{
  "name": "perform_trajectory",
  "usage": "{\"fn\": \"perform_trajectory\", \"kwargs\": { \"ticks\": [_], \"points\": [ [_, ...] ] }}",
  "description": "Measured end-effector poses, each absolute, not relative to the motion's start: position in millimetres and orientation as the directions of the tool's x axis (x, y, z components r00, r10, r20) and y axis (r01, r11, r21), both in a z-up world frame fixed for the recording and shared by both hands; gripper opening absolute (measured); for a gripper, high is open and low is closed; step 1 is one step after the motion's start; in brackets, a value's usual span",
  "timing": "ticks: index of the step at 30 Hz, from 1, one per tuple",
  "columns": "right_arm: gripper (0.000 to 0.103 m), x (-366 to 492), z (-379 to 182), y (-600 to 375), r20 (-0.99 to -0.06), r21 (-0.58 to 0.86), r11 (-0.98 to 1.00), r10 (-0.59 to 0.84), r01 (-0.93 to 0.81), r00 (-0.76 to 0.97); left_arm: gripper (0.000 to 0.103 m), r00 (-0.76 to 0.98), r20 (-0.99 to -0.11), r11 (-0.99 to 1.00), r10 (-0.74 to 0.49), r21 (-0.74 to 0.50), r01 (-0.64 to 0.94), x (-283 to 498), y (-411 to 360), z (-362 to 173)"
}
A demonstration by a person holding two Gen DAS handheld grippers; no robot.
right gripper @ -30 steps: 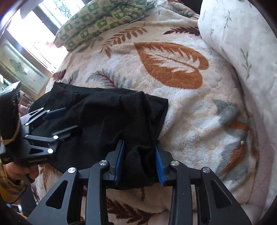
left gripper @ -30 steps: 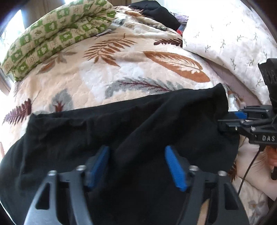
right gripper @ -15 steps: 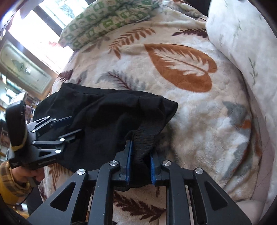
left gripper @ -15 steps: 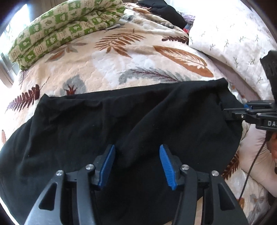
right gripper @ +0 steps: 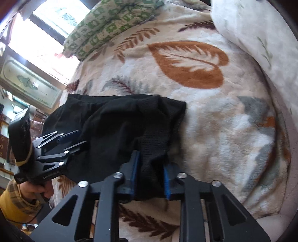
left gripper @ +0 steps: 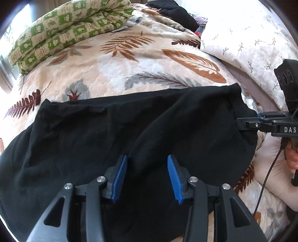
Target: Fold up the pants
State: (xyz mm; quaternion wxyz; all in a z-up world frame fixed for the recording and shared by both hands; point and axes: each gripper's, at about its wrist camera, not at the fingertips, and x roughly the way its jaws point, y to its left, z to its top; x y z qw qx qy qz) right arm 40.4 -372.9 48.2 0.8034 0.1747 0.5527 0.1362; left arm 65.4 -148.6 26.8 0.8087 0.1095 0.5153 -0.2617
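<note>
Black pants point(left gripper: 115, 134) lie spread across a leaf-print blanket point(left gripper: 115, 74). My left gripper point(left gripper: 147, 175) is open, its blue pads straddling a fold of the cloth near the front edge. The right gripper point(left gripper: 247, 122) shows at the right of this view, at the pants' ribbed end. In the right wrist view the pants point(right gripper: 119, 122) are bunched, and my right gripper point(right gripper: 151, 173) has its pads on either side of the ribbed band, with a wider gap than before. The left gripper point(right gripper: 72, 139) shows at the left over the cloth.
A green checked quilt point(left gripper: 61, 31) lies folded at the back left. A white flowered duvet point(left gripper: 247, 37) is piled at the right. A dark garment point(left gripper: 175, 13) lies at the back. A window point(right gripper: 42, 37) is at the left.
My right gripper closed on the ribbed band half a second ago, and its pads now stand wider apart around it. My left gripper has narrowed a little and slid forward over the cloth.
</note>
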Motion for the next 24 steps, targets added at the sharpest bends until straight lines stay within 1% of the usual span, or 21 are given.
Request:
{"fn": "perform_trajectory", "kwargs": {
  "ticks": [1, 4, 7, 9, 10, 13, 18, 24],
  "points": [
    [0.015, 40, 53, -368, -0.84, 0.419, 0.907, 0.406, -0.046, 0.359, 0.046, 0.329, -0.89, 0.838, -0.314, -0.097, 0.537, 66, -148, 27],
    [0.013, 40, 68, -359, -0.835, 0.402, 0.913, 0.399, -0.077, 0.379, 0.046, 0.326, -0.89, 0.837, -0.319, -0.102, 0.538, 66, -147, 28],
    [0.013, 40, 84, -355, -0.825, 0.394, 0.914, 0.398, -0.096, 0.401, 0.046, 0.318, -0.885, 0.84, -0.339, -0.133, 0.525, 65, -142, 34],
    [0.013, 41, 91, -353, -0.82, 0.393, 0.914, 0.397, -0.099, 0.413, 0.037, 0.319, -0.881, 0.844, -0.35, -0.149, 0.515, 65, -134, 38],
    [0.013, 42, 97, -350, -0.814, 0.398, 0.912, 0.403, -0.105, 0.418, 0.036, 0.33, -0.881, 0.85, -0.339, -0.137, 0.508, 65, -130, 41],
    [0.013, 44, 110, -336, -0.808, 0.387, 0.912, 0.407, -0.137, 0.425, 0.036, 0.336, -0.874, 0.862, -0.351, -0.162, 0.481, 68, -109, 49],
    [0.012, 44, 137, -291, -0.767, 0.403, 0.885, 0.466, -0.233, 0.442, 0.036, 0.363, -0.852, 0.879, -0.377, -0.206, 0.431, 74, -64, 66],
    [0.011, 59, 145, -219, -0.733, 0.438, 0.833, 0.549, -0.339, 0.402, 0.036, 0.398, -0.852, 0.917, -0.34, -0.207, 0.34, 89, -8, 72]
  ]
}}
